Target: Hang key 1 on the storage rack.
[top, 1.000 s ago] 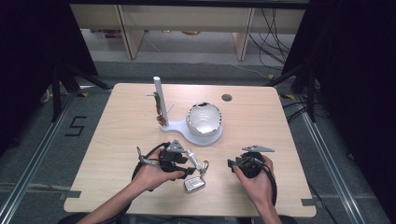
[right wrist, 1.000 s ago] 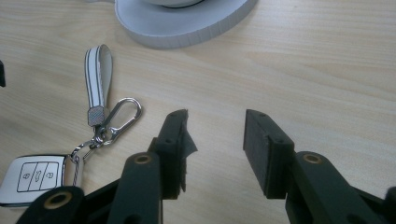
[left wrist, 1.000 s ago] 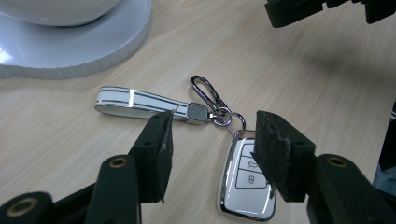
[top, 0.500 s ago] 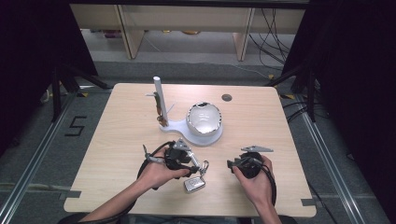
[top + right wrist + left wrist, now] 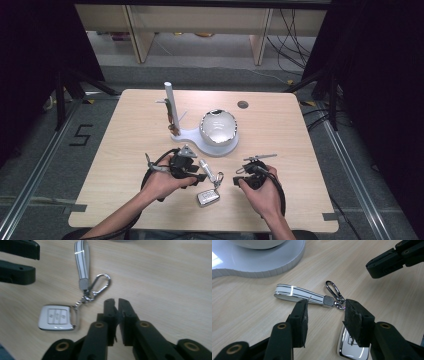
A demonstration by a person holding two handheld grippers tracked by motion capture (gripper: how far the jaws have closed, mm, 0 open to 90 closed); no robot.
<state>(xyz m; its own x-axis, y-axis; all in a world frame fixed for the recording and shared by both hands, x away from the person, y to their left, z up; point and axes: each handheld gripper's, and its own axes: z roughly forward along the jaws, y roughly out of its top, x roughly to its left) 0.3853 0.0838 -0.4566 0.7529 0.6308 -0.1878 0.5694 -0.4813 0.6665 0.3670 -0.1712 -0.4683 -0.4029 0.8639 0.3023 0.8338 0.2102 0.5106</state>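
Pale wood table (image 5: 125, 130) under dark surroundings, shelving and loose cables behind its far edge.

Nearest the front edge, left of centre, the left gripper (image 5: 197, 176) hangs over the key set, and its jaws have just been narrowing. In the left gripper view they stand half-wide, one pad on each side of the joint where the strap meets the ring. The pads do not yet press on anything, so I judge that a pinch on the keychain is being lined up.

That keychain lies flat near the front edge, between the two hands. Its striped strap (image 5: 298, 293) points toward the table's middle, the carabiner clip (image 5: 100, 283) lies beside it, and the white key fob (image 5: 57, 317) is closest to the person.

To its right, the right gripper (image 5: 118, 301) has just been closing. Its jaws now meet on nothing, just beside the clip, so the pick seems left to the other hand.

Further back, around the table's centre, a white stand (image 5: 192, 137) carries an upright post (image 5: 170, 105) and a shiny bowl (image 5: 218, 127). A small dark disc (image 5: 243, 104) sits near the far edge. Nothing blocks the keychain, though the closed right jaws sit close.
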